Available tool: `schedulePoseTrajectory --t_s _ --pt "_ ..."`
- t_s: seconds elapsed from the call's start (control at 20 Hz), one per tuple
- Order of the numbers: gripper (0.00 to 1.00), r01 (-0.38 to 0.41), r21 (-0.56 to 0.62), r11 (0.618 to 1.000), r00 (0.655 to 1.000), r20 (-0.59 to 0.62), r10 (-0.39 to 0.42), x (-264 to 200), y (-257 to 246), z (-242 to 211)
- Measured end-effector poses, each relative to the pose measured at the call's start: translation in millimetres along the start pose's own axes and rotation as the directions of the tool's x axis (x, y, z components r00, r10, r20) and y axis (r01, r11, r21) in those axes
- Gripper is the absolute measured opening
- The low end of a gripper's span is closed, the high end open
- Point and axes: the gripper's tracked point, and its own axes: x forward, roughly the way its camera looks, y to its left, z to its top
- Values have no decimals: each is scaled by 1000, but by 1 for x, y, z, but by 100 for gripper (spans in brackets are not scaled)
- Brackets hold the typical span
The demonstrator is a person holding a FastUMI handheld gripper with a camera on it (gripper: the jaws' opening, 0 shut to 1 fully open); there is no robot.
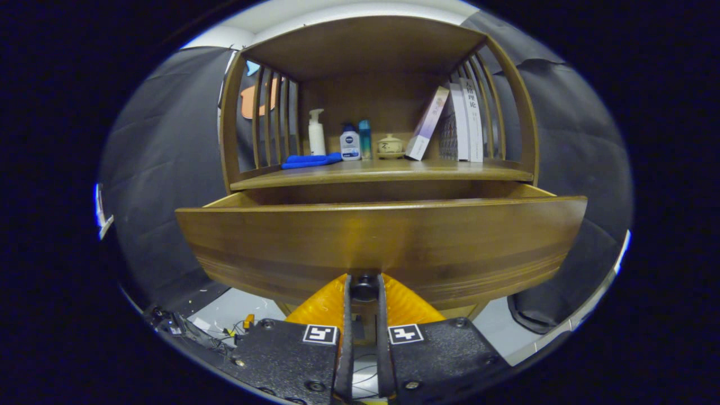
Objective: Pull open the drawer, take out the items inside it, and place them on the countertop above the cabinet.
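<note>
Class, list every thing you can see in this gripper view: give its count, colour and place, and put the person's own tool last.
Cabinet: one, brown wood, slatted sides, beyond the drawer.
Drawer: one, brown wood, pulled out below the countertop; inside hidden by its front.
Drawer knob: one, dark, under the drawer front, between the fingers.
Countertop: one, brown wood, above the drawer.
Cloth: one, blue, folded at the countertop's left.
Pump bottle: one, white, behind the cloth.
Bottle: one, white with blue cap, beside the pump bottle.
Slim bottle: one, teal, next along.
Lidded pot: one, beige, mid-countertop.
Books: several, pale, leaning at right.
Tongs: one pair, closed on the drawer knob.
</note>
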Motion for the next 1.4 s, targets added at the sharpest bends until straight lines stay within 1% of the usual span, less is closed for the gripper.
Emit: schedulePoseTrajectory --t_s 0.45,0.6,0.7,0.75,0.8,0.9,1.05,1.1,1.2,1.3,1.4 --pt "20 -18 -63 998 1000 -23 17 -32 2 -18" --pt "20 -30 -91 995 996 -82 23 -35 2 -20" --pt "24 -33 -73 997 991 -131 23 -40 1 -18" --pt "29 -32 -66 997 990 -141 22 -45 1 -15" --pt "31 -39 -74 996 990 -139 28 -49 3 -9" --pt "33 -81 -102 991 989 -129 67 -59 14 7" --pt "45 -146 -114 983 986 -99 135 -68 36 43" --pt "48 -161 -115 980 984 -98 150 -68 41 53" --pt "61 -160 -119 980 983 -113 147 -58 41 70" --pt "70 -130 -122 984 983 -142 113 -41 35 78" --pt "70 -112 -136 984 977 -198 84 -21 30 80"
